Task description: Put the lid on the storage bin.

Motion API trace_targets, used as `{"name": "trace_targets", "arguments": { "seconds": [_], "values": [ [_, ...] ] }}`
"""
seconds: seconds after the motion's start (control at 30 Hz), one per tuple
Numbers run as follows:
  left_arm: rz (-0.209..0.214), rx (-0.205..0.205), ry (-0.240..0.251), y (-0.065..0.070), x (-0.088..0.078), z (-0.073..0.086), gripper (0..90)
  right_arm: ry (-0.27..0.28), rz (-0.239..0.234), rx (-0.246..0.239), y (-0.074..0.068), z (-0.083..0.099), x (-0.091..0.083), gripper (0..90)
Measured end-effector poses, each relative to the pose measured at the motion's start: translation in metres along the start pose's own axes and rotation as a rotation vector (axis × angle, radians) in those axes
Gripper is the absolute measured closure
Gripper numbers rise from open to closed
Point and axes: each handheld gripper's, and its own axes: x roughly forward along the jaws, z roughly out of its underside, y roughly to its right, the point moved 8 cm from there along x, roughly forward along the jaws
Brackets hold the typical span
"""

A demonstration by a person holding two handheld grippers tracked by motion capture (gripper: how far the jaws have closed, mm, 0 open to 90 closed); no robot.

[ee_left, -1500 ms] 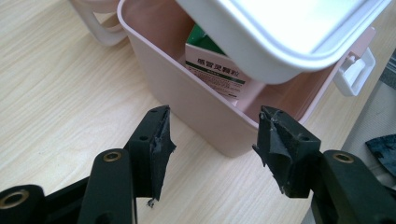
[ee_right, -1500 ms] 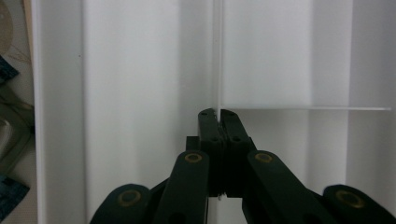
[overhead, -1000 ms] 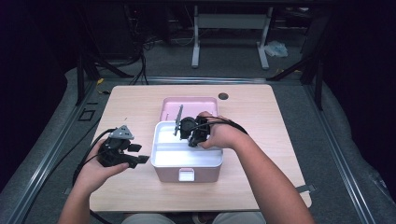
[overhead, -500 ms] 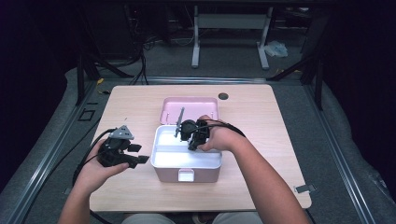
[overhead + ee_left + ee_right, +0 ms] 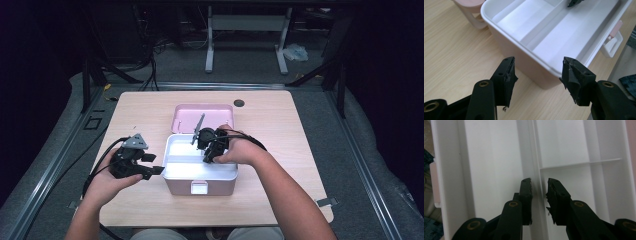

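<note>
- High view: a white box [image 5: 200,167] with pink outer walls stands open near the middle of the wooden surface [image 5: 280,130], its latch facing the person. Its pink lid [image 5: 202,116] lies flat just behind it. The right gripper [image 5: 209,150] reaches down into the box from the right, over the back half. The left gripper [image 5: 150,170] is held level just beside the box's left wall, its fingers pointing at that wall.
- Left gripper view: the two black fingers [image 5: 505,80] stand apart, released, with nothing between them. Just beyond them lies the near corner of the box [image 5: 544,72]; its white inside shows a long divider. The latch [image 5: 615,37] hangs on the wall at the right edge. A pink part of the lid [image 5: 471,5] shows at the top left.
- Right gripper view: the fingers [image 5: 526,195] point down into the white inside of the box [image 5: 486,157] and straddle its long divider [image 5: 535,165]. Their jaws have just been opening; a narrow gap shows on each side of the divider, so the pads no longer clench it. A thin cross wall [image 5: 579,163] runs off to the right from the divider.
</note>
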Motion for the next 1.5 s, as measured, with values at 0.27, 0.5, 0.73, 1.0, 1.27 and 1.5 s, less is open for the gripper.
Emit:
{"name": "trace_targets", "arguments": {
  "seconds": [0.27,0.5,0.73,1.0,1.27,1.5],
  "values": [
    [0.012,0.103,-0.053,0.019,0.021,-0.032,54.3,0.114,0.018,0.116,0.014,0.007,-0.028,66.6],
    [0.058,0.170,-0.095,0.034,0.045,-0.054,69.6,0.149,0.072,0.209,0.033,0.019,-0.038,63.8],
    [0.075,0.199,-0.125,0.042,0.064,-0.060,79.0,0.160,0.131,0.293,0.048,0.026,-0.040,58.8],
    [0.074,0.205,-0.147,0.043,0.078,-0.060,82.8,0.158,0.207,0.429,0.070,0.038,-0.038,58.3],
    [0.074,0.214,-0.159,0.043,0.086,-0.063,84.5,0.148,0.231,0.524,0.089,0.043,-0.035,59.6],
    [0.048,0.233,-0.167,0.044,0.088,-0.065,85.9,0.152,0.249,0.586,0.104,0.045,-0.035,59.8]
  ]
}}
